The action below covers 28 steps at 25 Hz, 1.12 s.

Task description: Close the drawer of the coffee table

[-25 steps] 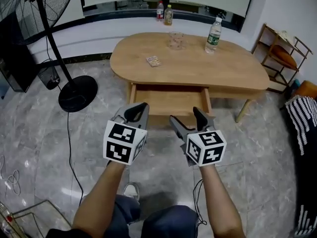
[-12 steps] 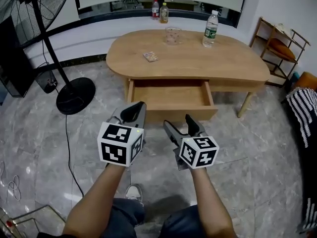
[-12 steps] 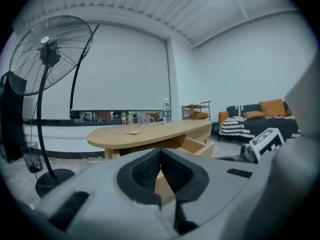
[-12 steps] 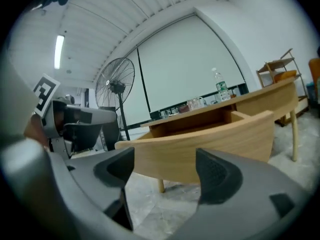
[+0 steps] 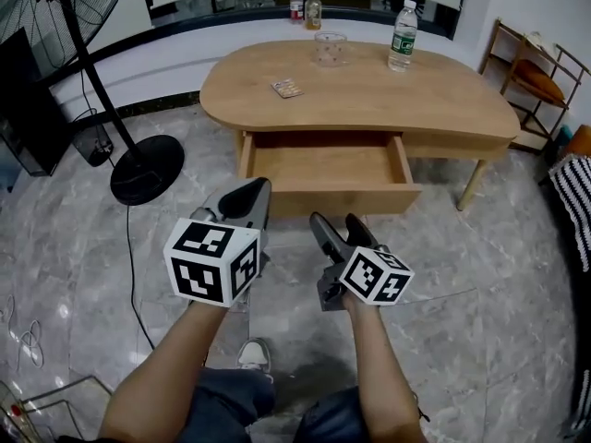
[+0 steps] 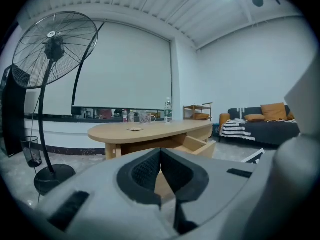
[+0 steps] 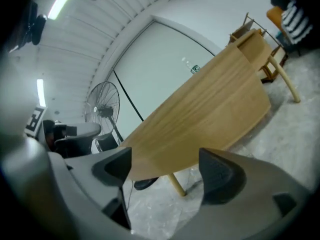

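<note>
Head view: the shallow light-wood drawer (image 5: 342, 197) stands pulled out from under the oval wooden tabletop (image 5: 369, 100), near but apart from the left gripper (image 5: 251, 197) and right gripper (image 5: 338, 221).

Left gripper view: fingers (image 6: 142, 171) pressed together, empty.

Right gripper view: fingers (image 7: 220, 176) wide and opening, nothing between them.

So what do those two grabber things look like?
The left gripper and the right gripper are grey, with dark textured pads on two pointed jaws. Each carries a white cube with black square markers. The forearms have no sleeves.
</note>
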Available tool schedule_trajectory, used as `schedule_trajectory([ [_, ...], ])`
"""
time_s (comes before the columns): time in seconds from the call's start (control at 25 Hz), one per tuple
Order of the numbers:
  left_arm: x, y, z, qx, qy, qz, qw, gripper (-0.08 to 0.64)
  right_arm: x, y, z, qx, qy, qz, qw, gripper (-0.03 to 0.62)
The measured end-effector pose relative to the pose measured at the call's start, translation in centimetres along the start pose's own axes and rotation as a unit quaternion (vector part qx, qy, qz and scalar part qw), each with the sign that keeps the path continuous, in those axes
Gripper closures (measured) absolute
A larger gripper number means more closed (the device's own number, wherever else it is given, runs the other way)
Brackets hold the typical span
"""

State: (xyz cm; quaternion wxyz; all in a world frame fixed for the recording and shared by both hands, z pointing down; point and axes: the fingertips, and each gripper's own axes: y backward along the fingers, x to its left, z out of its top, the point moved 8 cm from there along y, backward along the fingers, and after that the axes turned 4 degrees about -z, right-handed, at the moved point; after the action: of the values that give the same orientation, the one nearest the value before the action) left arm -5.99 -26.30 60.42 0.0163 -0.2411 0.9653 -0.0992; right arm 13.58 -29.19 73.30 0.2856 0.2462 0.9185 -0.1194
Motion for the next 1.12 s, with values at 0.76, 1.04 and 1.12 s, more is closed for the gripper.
schedule_trajectory([
  [0.76, 1.1, -0.3, -0.7, 0.021, -0.014, -0.003, 0.9997, 0.558, -2.7, -2.1, -1.8, -0.044, -0.181, 0.013, 0.982, 0.138],
  [1.04, 1.6, -0.6, -1.1, 0.031, -0.017, -0.004, 0.9994, 0.558, -2.5, -2.8, -1.1, -0.046, -0.192, 0.019, 0.980, 0.130],
  [1.12, 1.5, -0.9, -1.2, 0.030, -0.016, -0.008, 0.9994, 0.558, -2.4, -2.7, -1.1, -0.044, -0.194, 0.015, 0.980, 0.130],
])
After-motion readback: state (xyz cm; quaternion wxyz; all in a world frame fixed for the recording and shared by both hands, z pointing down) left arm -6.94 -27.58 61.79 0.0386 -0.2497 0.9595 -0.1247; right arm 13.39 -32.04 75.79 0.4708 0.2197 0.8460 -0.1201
